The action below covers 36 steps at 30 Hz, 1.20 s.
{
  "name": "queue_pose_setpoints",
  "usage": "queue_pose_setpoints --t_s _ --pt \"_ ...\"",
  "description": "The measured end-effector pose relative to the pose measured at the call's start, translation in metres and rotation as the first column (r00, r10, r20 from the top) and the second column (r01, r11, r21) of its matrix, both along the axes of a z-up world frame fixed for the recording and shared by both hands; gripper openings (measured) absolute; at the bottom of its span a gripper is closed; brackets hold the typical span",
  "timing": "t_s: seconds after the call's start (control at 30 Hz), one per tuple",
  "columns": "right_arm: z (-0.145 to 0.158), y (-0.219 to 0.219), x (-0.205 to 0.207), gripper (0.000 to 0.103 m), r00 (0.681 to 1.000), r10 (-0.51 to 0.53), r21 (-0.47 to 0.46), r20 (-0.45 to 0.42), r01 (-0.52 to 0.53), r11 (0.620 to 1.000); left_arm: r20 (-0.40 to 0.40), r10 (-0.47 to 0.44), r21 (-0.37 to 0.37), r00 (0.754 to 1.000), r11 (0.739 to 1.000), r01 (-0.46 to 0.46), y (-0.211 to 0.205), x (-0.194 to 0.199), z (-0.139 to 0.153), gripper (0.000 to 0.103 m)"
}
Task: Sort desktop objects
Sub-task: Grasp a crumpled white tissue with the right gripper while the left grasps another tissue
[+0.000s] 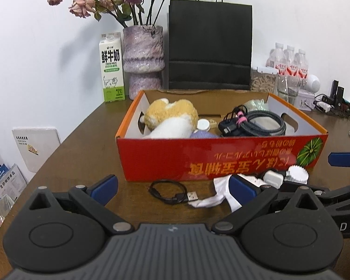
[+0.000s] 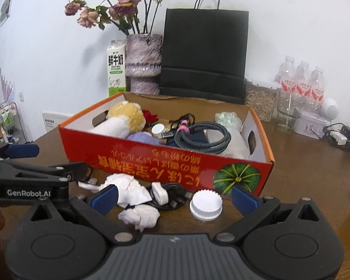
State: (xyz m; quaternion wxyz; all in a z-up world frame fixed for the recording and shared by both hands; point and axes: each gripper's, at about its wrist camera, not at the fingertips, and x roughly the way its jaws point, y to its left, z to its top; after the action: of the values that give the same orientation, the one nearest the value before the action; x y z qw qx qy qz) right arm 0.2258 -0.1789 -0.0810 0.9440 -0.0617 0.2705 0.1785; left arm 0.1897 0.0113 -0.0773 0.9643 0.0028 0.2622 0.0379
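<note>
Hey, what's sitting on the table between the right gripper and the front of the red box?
In the right wrist view, between the right gripper and the red box lie crumpled tissues, a white plug, a black cable and a white ribbed cap.

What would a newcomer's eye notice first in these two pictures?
First comes the red cardboard box in the middle of the brown wooden table, holding a yellow and white plush toy and a coiled grey braided cable. Before the box lie crumpled white tissues, a white ridged plastic cap and a small black USB cable. Behind it stands a tall black paper bag.
</note>
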Motion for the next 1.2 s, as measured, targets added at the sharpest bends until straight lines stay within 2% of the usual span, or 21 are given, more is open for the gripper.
queue_pose_setpoints --t_s 0.2,0.3,0.5,0.53,0.6,0.63,0.67,0.87,1.2 --pt "-0.009 0.006 -0.002 0.103 0.999 0.020 -0.021 -0.025 -0.021 1.000 -0.044 -0.013 0.001 0.999 1.000 0.013 0.005 -0.001 -0.011 0.103" --pt "-0.013 0.009 -0.002 0.099 0.998 0.038 -0.020 -0.044 -0.039 0.999 -0.066 -0.017 -0.002 0.998 1.000 0.017 0.008 0.000 -0.016 0.103" --pt "-0.022 0.013 0.001 0.083 0.994 0.076 -0.008 -0.083 -0.076 0.997 -0.102 -0.007 -0.007 0.995 1.000 0.006 0.011 0.004 -0.025 0.103" --pt "-0.023 0.014 0.002 0.076 0.992 0.085 -0.001 -0.090 -0.085 0.996 -0.103 -0.004 -0.007 0.995 1.000 0.003 0.011 0.004 -0.025 0.103" --pt "-0.026 0.015 0.003 0.055 0.990 0.102 0.010 -0.099 -0.102 0.995 -0.101 -0.008 -0.015 0.995 1.000 0.006 0.011 0.004 -0.024 0.103" --pt "-0.027 0.015 0.004 0.032 0.987 0.116 0.015 -0.108 -0.115 0.993 -0.098 -0.010 -0.018 0.995 1.000 0.008 0.011 0.003 -0.024 0.103" --pt "-0.029 0.015 0.005 0.019 0.984 0.129 0.025 -0.123 -0.127 0.992 -0.096 -0.011 -0.021 0.995 1.000 0.010 0.011 0.003 -0.024 0.103" --pt "-0.022 0.008 -0.001 0.019 0.989 0.121 0.060 -0.084 -0.116 0.991 -0.091 -0.010 -0.022 0.996 1.000 0.008 0.011 0.003 -0.023 0.103" --pt "-0.016 -0.007 0.000 0.019 0.994 0.086 0.086 -0.068 -0.080 0.993 -0.056 -0.024 -0.044 0.998 0.999 0.021 0.006 0.001 -0.018 0.103"
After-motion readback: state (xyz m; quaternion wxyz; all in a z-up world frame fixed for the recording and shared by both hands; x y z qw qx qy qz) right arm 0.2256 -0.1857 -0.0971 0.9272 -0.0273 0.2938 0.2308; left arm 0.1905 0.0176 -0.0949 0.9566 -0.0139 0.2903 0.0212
